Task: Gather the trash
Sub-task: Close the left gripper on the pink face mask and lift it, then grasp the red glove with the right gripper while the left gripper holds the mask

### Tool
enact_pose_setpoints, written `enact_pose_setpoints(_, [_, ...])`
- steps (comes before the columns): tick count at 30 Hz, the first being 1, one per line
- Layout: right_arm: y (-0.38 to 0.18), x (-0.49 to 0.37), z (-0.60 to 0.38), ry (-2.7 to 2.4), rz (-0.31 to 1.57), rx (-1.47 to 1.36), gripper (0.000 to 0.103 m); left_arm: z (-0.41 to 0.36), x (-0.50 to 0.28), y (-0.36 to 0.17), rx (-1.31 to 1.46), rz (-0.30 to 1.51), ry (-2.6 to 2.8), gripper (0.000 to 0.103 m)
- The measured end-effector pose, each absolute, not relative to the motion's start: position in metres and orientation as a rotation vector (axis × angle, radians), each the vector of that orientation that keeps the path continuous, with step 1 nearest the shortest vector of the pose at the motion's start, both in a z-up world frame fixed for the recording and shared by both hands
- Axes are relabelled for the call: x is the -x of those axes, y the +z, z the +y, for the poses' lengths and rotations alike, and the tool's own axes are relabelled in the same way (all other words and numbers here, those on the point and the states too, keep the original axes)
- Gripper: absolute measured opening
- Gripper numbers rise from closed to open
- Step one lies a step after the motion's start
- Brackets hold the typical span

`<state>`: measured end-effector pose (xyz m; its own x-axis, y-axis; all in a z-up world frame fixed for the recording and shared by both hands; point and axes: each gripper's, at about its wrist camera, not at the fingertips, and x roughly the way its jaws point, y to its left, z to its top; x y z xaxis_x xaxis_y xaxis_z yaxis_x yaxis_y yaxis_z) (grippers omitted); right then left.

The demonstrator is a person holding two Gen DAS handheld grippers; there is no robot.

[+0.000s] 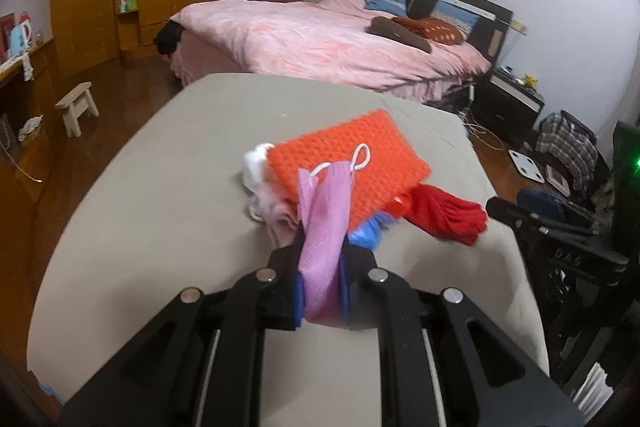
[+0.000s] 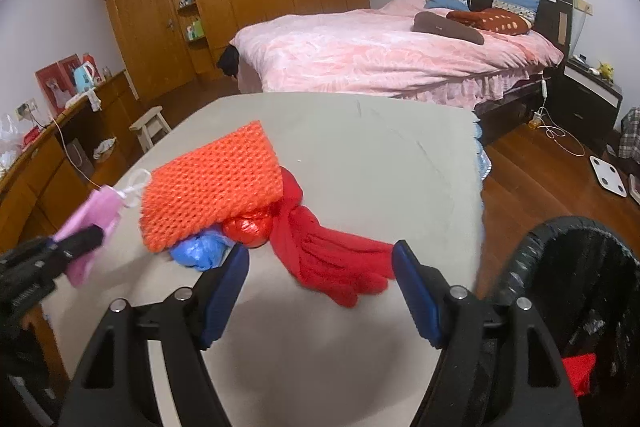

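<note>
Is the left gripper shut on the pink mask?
Yes. The left gripper is shut: its fingers pinch the pink mask between them.

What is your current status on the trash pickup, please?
Left gripper shut on pink mask. Right gripper open over red cloth. Bin at right, path clear.

Each black plastic claw, left claw [image 1: 320, 267] and right claw [image 2: 320, 291], has blue ribbed pads [image 2: 416, 295], round silver screws [image 1: 378, 275] and triangular cut-outs.
</note>
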<state>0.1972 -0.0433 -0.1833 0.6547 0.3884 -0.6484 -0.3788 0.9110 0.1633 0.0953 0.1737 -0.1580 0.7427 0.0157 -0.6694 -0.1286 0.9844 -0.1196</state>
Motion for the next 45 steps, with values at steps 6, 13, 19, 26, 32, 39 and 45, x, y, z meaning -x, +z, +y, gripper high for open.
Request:
enact_pose_setpoints(6, [-0.203,-0.224,-0.027,0.42,0.785,0.005,0.072,0.179,-0.109,-0.162,0.142,0.737,0.107,0.012])
enact_pose_setpoints(13, [-0.22,-0.248,-0.012,0.419,0.832,0.036,0.072,0.187,-0.12,-0.166,0.149,0.747,0.119,0.012])
enact_pose_setpoints(19, [-0.235,-0.255,-0.002,0.443,0.889,0.049,0.063,0.191,-0.123,-0.169,0.152,0.756,0.133,0.012])
enact_pose_setpoints(26, [-0.241,-0.25,-0.001,0.475,0.913,0.047,0.03,0.19,-0.125,-0.169,0.146,0.763,0.138,0.012])
enact_pose_setpoints(32, [-0.237,-0.242,-0.003,0.539,0.939,0.013,0.016,0.189,-0.125,-0.169,0.149,0.768,0.141,0.013])
enact_pose_setpoints(39, [-0.212,-0.229,-0.022,0.538,0.893,-0.058,0.015,0.188,-0.125,-0.164,0.14,0.759,0.143,0.013])
enact_pose_setpoints(45, [-0.188,-0.216,-0.036,0.51,0.84,-0.073,0.015,0.18,-0.12,-0.156,0.126,0.744,0.142,0.013])
